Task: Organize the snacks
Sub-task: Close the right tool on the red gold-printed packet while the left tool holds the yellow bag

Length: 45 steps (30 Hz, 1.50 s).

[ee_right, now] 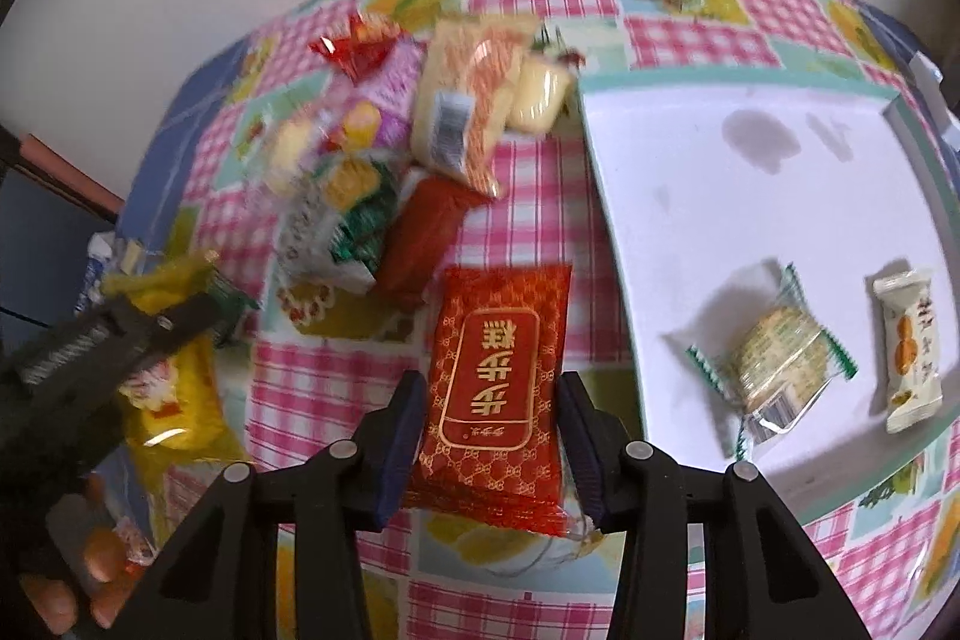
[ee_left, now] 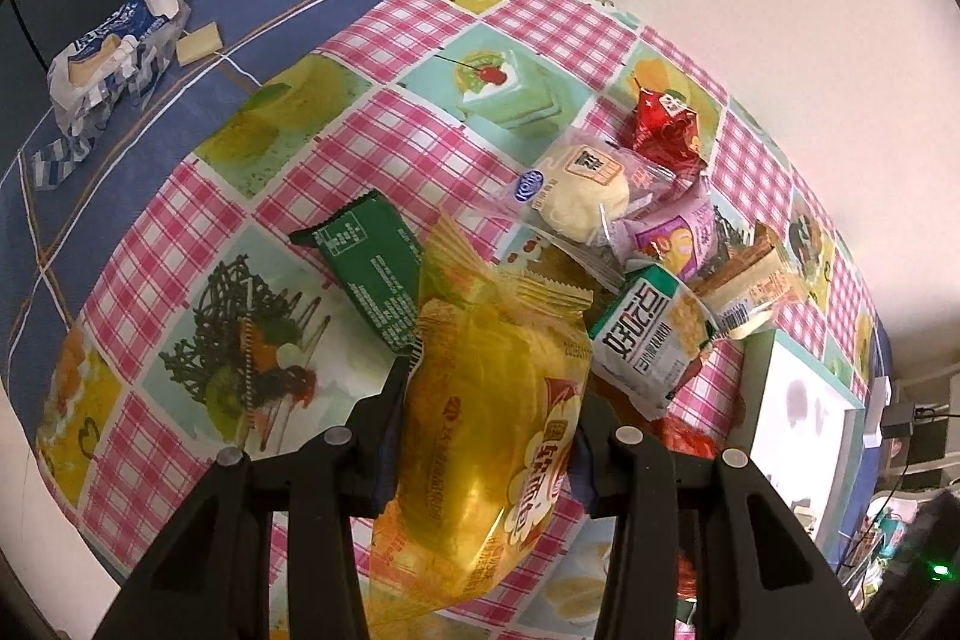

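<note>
Using the white tray (ee_right: 750, 196) as the landmark: the left tool (ee_left: 486, 436) is clamped on a yellow bread packet (ee_left: 480, 436), held up over the checked tabletop (ee_left: 372, 112) on the far side of the snack heap from the tray. The right tool (ee_right: 489, 436) sits just beside the tray's near long edge, its jaws partly closed around a red cake packet (ee_right: 498, 388), with the pads at or very near the wrapper's two long sides. Both packets look light and soft to me, puffed film over something squashy, so a hard squeeze would likely crush the bread or cake, and the glossy wrap could slide. The middle of the body, across the narrow width, seems the safest place to hold; the crimped ends would probably just fold. Two small wrapped snacks, a clear packet with green edges (ee_right: 774, 358) and a cream sweet (ee_right: 909, 358), already lie in the tray toward its near right corner. The heap beside the tray's left edge is smeared in the right wrist view, so I cannot separate every wrapper there. Whether the red packet is lifted or resting on the cloth is hard to judge, and its lower end is hidden by the tool. The bottom of the yellow packet runs out of frame, and the tray's far right corner is cut off by the lens edge.
</note>
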Each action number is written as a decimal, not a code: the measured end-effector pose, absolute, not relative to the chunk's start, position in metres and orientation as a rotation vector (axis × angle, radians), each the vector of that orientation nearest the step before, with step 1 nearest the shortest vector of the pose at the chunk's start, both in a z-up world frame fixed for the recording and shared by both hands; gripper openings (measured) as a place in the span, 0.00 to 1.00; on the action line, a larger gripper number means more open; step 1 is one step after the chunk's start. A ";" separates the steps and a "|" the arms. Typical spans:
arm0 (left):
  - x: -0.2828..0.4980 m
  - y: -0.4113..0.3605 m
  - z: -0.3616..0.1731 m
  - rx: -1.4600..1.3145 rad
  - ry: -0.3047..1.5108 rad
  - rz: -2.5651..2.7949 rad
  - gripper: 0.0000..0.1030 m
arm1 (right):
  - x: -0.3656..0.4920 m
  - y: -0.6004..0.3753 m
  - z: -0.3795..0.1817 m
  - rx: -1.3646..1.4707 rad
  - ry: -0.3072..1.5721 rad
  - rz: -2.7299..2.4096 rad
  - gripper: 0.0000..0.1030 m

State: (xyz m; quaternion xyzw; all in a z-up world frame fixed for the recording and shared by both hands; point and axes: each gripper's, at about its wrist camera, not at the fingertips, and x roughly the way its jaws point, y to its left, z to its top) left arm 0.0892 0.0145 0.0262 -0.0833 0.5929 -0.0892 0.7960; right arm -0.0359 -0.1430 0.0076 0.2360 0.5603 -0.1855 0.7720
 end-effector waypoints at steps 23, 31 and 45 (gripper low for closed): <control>0.099 -0.005 -0.032 -0.056 1.419 -0.144 0.45 | -0.007 -0.118 -0.031 0.359 1.274 -0.453 0.59; 0.099 -0.004 -0.032 -0.037 1.415 -0.143 0.45 | 0.002 -0.099 -0.036 0.258 1.277 -0.467 0.61; 0.099 -0.005 -0.029 -0.028 1.409 -0.159 0.45 | -0.006 -0.113 -0.026 0.309 1.250 -0.455 0.47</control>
